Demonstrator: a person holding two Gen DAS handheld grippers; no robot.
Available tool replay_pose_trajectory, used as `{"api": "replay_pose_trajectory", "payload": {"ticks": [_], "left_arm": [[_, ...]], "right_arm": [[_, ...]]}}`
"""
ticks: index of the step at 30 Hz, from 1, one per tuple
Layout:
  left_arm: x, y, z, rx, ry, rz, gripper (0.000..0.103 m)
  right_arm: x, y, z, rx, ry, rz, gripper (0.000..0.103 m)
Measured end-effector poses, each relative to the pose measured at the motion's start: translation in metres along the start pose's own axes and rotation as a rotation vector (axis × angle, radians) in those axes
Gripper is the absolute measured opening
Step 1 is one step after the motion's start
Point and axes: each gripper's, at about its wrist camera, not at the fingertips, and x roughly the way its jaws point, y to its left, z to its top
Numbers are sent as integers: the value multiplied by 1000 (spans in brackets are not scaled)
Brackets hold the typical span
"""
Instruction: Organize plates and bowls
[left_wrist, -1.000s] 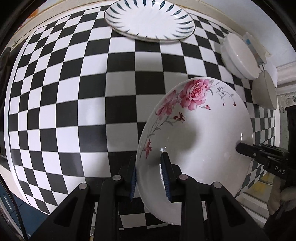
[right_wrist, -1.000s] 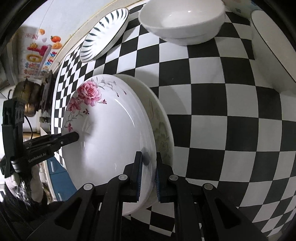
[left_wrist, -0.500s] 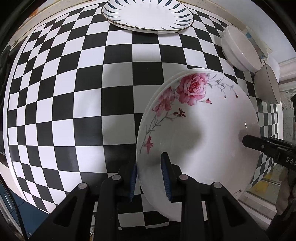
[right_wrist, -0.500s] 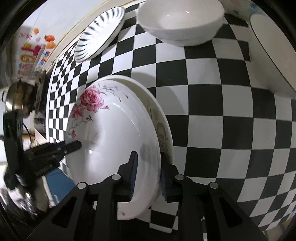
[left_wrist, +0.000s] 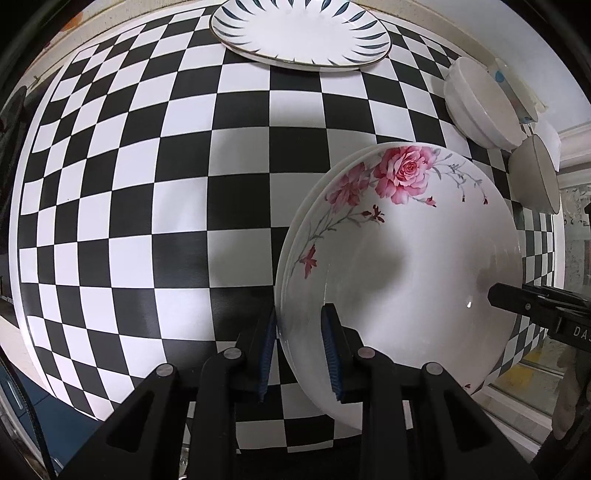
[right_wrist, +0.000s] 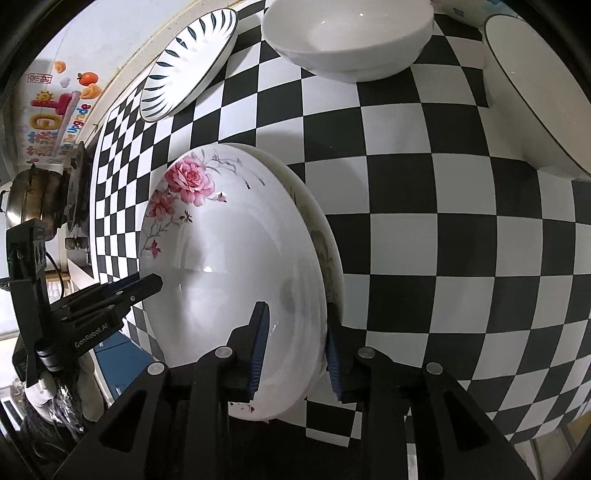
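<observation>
A white plate with pink roses (left_wrist: 406, 258) rests on top of another plate (right_wrist: 325, 236) on the checkered table. My left gripper (left_wrist: 299, 350) has its fingers on either side of the rose plate's near rim with small gaps. My right gripper (right_wrist: 293, 347) is open, its fingers spread around the opposite rim (right_wrist: 295, 332) of both plates. Each gripper shows in the other's view: the right one (left_wrist: 535, 306) and the left one (right_wrist: 110, 295).
A white plate with dark leaf marks (left_wrist: 299, 33) lies at the far edge. A stack of white bowls (left_wrist: 480, 103) and another bowl with a dark rim (left_wrist: 535, 173) stand at the right. A metal pot (right_wrist: 29, 199) sits off the table's left end.
The rose plate has come down onto the plate under it. My right gripper's fingers have opened wide from the rim. The left gripper's fingers have loosened a little.
</observation>
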Motion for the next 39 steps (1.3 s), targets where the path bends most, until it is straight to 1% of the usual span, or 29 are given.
{"api": "replay_pose_trajectory", "payload": {"ticks": [8, 11, 14, 17, 20, 21, 24, 27, 29, 30, 31, 33, 37, 39], "left_arm": [[-4, -8, -3, -2, -7, 14, 23], [-3, -11, -3, 1, -6, 19, 23], [-4, -13, -2, 2, -4, 20, 23], [-8, -11, -1, -8, -4, 9, 23], [-25, -4, 5, -29, -38, 8, 23], [-32, -1, 10, -39, -52, 7, 23], [-50, 10, 34, -74, -92, -7, 23], [-64, 24, 68, -103, -120, -16, 23], [-68, 34, 92, -116, -133, -20, 26], [-68, 40, 106, -122, -135, -27, 29], [-67, 43, 117, -131, -133, -40, 29], [-58, 55, 142, -151, -111, -73, 29], [-31, 78, 186, -207, -53, -108, 29], [-20, 87, 199, -233, -32, -124, 29]], "right_arm": [[-9, 5, -4, -10, -47, -53, 31], [-17, 5, -5, -12, -79, -131, 31], [-23, 0, -3, 20, -84, -85, 31], [-29, -4, 0, 36, -95, -73, 31], [-43, 1, 7, 38, -118, -38, 32], [-47, 3, 11, 35, -128, -31, 34], [-58, 16, 30, 27, -149, 5, 43], [-69, 35, 60, 16, -174, 49, 44], [-74, 48, 86, 4, -191, 75, 48], [-75, 53, 98, 4, -200, 85, 53], [-75, 59, 114, 5, -213, 99, 59], [-72, 67, 139, 15, -220, 110, 63], [-52, 75, 190, 63, -185, 136, 63], [-39, 77, 212, 76, -161, 123, 63]]}}
